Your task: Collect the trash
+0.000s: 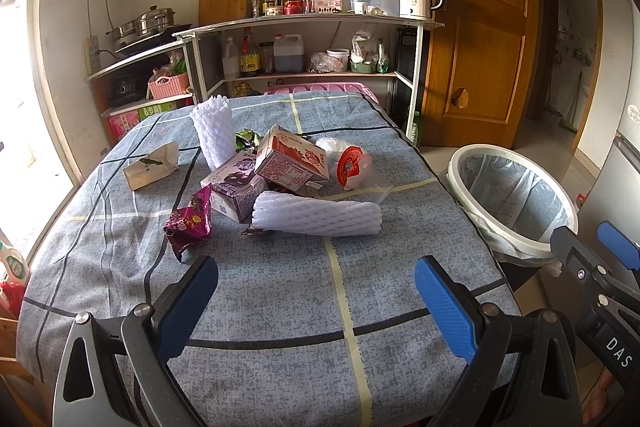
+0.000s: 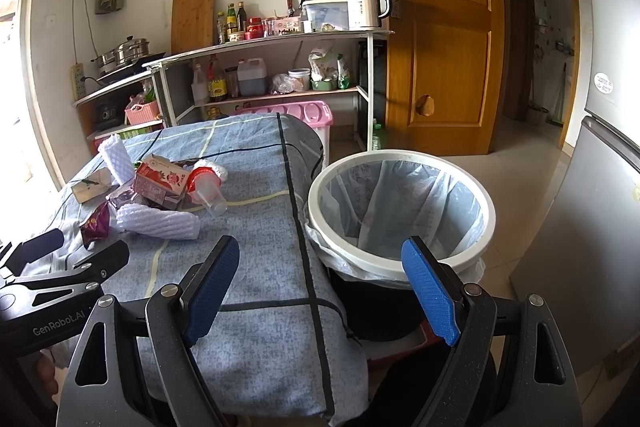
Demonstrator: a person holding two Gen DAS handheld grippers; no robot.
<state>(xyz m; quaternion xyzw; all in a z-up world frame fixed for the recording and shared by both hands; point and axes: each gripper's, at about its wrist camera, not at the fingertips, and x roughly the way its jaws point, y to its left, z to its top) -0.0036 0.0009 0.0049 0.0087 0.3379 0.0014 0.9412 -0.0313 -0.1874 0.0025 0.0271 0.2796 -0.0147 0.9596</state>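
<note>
The left gripper (image 1: 316, 303) hangs with its blue pads spread wide and nothing between them, low over the near end of a table (image 1: 280, 367) draped in blue checked cloth. The right gripper (image 2: 320, 287), also spread and empty, sits at the table's right edge.

Beyond the left gripper, mid-table, lies the trash in a loose heap: a white foam net sleeve (image 1: 318, 217) nearest, a purple snack wrapper (image 1: 188, 223), purple carton (image 1: 236, 189), red-and-white carton (image 1: 292, 159) and red-lidded plastic cup (image 1: 352, 167).

A white bin (image 2: 400, 211) with a clear liner stands just beside the table's right edge, probably placed for short drops.
</note>
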